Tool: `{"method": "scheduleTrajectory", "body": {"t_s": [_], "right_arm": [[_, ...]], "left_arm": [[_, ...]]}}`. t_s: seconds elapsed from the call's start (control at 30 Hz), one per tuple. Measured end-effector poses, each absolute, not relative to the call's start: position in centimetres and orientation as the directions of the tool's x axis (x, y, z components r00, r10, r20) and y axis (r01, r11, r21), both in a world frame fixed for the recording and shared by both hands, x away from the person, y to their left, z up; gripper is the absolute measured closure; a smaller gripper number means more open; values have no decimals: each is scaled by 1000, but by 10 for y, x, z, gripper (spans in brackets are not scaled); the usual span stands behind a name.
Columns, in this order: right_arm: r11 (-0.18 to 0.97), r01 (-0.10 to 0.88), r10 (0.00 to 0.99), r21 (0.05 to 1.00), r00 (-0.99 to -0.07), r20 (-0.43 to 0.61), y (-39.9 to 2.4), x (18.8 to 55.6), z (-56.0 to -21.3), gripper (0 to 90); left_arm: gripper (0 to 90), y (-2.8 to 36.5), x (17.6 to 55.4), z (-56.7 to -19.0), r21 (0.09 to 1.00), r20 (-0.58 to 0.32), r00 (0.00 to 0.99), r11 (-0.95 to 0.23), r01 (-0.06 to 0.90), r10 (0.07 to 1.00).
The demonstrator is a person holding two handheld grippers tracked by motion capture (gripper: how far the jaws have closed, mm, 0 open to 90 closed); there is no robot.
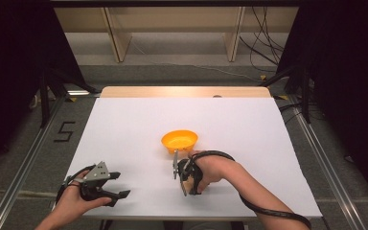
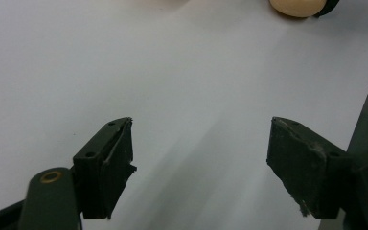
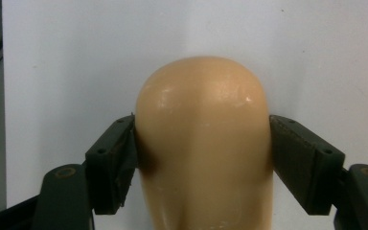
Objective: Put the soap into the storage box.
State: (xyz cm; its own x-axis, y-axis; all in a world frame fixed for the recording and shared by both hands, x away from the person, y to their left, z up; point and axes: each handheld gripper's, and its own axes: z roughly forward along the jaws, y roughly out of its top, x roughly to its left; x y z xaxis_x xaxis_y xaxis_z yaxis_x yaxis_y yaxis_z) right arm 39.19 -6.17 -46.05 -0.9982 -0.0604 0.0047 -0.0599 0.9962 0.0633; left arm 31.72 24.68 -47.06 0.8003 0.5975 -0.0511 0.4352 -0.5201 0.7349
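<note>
A smooth peach-coloured rounded object (image 3: 203, 143) stands between the jaws of my right gripper (image 3: 202, 127), with both black pads (image 3: 115, 153) against its sides. In the high view the right gripper (image 1: 183, 176) sits low over the white table, just in front of an orange bowl (image 1: 179, 140). My left gripper (image 1: 120, 185) rests near the front left of the table, jaws wide apart and nothing between them. In the left gripper view its jaws (image 2: 201, 143) frame bare white surface, and the peach object (image 2: 297, 6) shows at the top edge.
The white table sheet (image 1: 124, 124) spreads wide around the bowl, with a wooden strip (image 1: 182, 91) along its far edge. Metal rails (image 1: 24, 158) run along both sides on the floor. The front edge lies close under both hands.
</note>
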Motion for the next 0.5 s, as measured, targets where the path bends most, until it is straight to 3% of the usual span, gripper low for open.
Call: {"method": "scheduleTrajectory", "body": {"t_s": [0.1, 0.23, 0.3, 0.33, 0.37, 0.5], "right_arm": [[996, -67, -67, 61, -998, -7, -61, 392, -460, 312], [995, 63, 63, 81, -998, 7, -61, 391, -460, 328], [994, 11, 12, 108, -1000, -10, -60, 395, -461, 328], [993, 17, 19, 116, -1000, -16, -60, 395, -461, 329], [992, 88, 88, 87, -996, 9, -60, 392, -460, 330], [990, 69, 70, 127, -998, -4, -60, 397, -461, 331]], "left_arm": [[239, 246, 317, -471, 738, -57, 798, -513, 438, 599], [239, 246, 317, -471, 738, -59, 799, -512, 439, 599], [239, 247, 317, -471, 735, -52, 800, -520, 436, 598], [239, 246, 317, -471, 737, -55, 798, -514, 438, 601], [239, 246, 317, -471, 738, -58, 799, -513, 438, 599], [239, 247, 317, -471, 739, -55, 797, -513, 437, 601]]}}
